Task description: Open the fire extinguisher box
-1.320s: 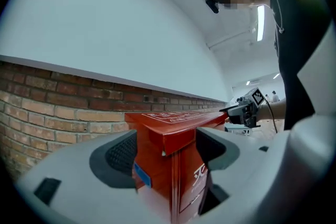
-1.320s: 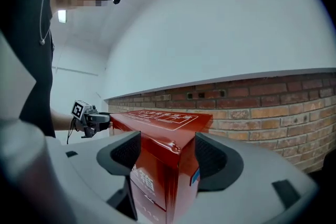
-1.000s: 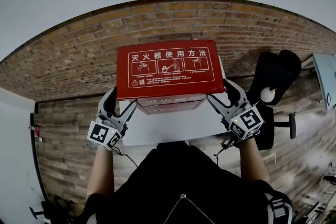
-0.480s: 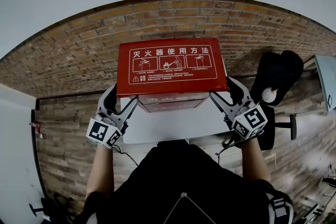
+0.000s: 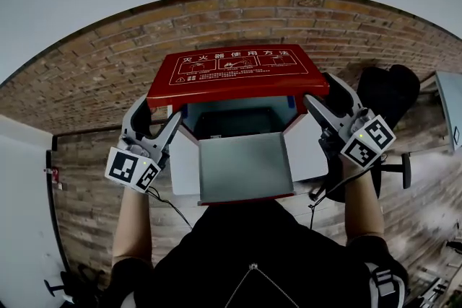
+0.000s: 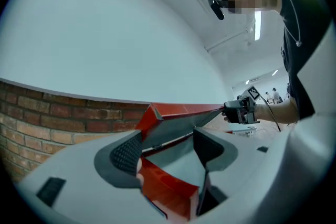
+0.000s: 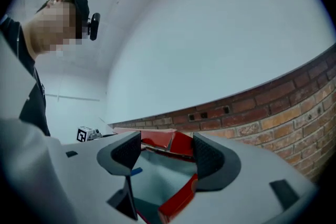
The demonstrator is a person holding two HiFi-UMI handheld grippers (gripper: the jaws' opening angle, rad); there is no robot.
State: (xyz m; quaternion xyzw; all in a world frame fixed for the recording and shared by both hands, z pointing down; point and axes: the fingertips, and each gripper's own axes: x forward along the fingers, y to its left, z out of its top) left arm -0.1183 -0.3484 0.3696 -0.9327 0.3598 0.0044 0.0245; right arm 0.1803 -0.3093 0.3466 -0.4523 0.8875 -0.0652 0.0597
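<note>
Blocking the near edge, the person's torso (image 5: 253, 256) cuts off the box (image 5: 245, 168) at its base. At its sides the left gripper (image 5: 157, 119) and right gripper (image 5: 326, 94) hold their jaws apart, a corner of the raised red lid (image 5: 234, 72) between each pair, unclamped; the left jaws have just been closing slightly. A dark shape (image 5: 229, 128) inside is too dim to name. Beyond lie plank floor (image 5: 79, 187), a black chair (image 5: 386, 94) at right, then the brick wall (image 5: 94, 83).
</note>
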